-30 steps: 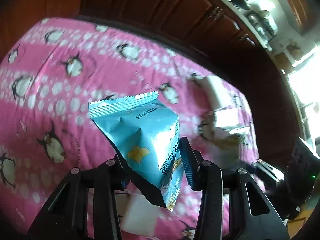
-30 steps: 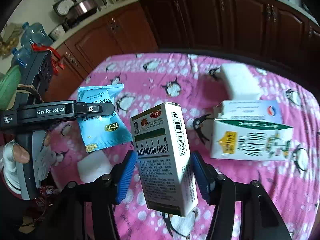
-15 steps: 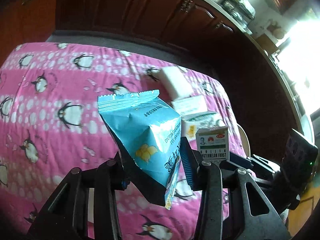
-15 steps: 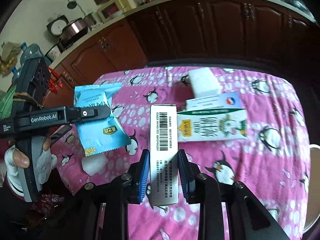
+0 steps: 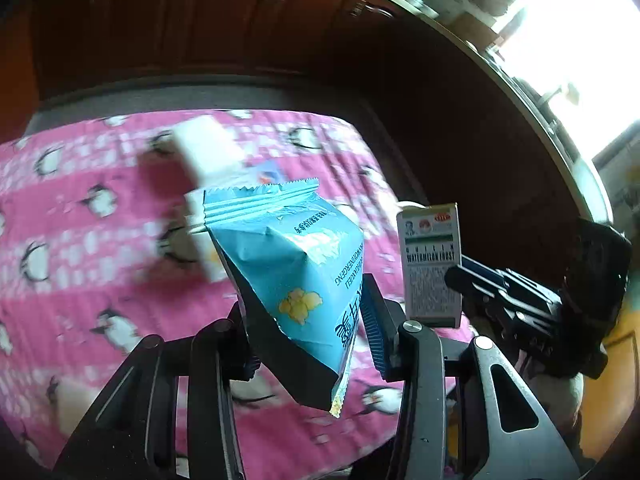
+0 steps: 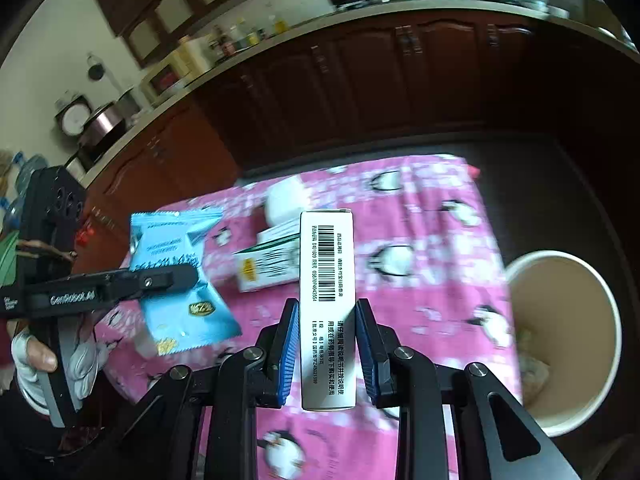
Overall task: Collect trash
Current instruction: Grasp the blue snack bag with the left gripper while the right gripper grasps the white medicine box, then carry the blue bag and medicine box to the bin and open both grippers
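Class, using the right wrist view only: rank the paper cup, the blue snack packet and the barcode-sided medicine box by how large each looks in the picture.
1. Paper cup, though cut off by the view's edge.
2 and 3. Medicine box and blue snack packet cover similar areas. The box sits nearest the camera, so apparent size misleads; I would not rank them.

**My two black grippers**

My right gripper has matte black arms with round silver screw heads at the joints and ribbed blue pads on the finger faces. My left gripper is the same black build, with white "GenRobot.AI" lettering beside its side screw. Below that lettering, my hand wears a white-grey glove.
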Demonstrator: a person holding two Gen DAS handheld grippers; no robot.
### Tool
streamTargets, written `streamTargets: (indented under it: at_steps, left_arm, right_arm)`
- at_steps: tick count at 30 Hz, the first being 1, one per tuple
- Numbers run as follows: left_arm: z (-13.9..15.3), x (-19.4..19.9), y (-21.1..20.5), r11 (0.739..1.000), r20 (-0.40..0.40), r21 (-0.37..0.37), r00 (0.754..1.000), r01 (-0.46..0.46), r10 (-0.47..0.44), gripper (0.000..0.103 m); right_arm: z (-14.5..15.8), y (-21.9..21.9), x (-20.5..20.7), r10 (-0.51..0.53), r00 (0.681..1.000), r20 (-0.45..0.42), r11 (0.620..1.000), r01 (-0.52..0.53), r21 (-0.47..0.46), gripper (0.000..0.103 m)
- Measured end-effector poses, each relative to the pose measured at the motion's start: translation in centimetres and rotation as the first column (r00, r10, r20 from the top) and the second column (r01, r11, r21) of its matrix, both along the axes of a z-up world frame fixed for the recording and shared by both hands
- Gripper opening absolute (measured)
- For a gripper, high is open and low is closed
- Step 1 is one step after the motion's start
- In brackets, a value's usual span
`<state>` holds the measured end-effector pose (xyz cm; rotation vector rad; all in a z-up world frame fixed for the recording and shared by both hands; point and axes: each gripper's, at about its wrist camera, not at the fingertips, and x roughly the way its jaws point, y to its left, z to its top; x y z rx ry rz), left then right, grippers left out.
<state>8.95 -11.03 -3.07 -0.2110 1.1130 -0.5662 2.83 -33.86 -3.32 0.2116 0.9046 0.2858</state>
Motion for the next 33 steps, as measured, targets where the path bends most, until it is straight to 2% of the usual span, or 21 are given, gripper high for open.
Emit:
streamTargets:
  at_steps: [10,17,26,33]
  left_arm:
    - [0.3,0.5,-9.5,0.988,0.027,0.022,0.987,0.155,-0.156,0.04]
    - [-0.4,1.1,-15.6,0.972,0.042,0.034,0.971,0.233,-0.234,0.04]
    - [-3.1,2.6,-22.4,0.954,-0.017,-0.013,0.954,0.3,-0.3,0.04]
    - [-5.2,3.5,-25.3,0.947,-0.054,-0.071,0.947,0.312,-0.316,0.041]
  right_arm:
    - [0.1,-9.4,-2.5,-0.196,0.981,-0.011,0.98,0.196,-0.031,0.026]
    - [-1.7,-15.1,-3.8,-0.314,0.948,-0.053,0.949,0.311,-0.052,0.026]
    - [-5.8,-20.6,-4.4,-0.43,0.892,-0.138,0.903,0.425,-0.062,0.026]
    - [-7.7,-21.9,-4.6,-0.472,0.863,-0.182,0.881,0.468,-0.067,0.026]
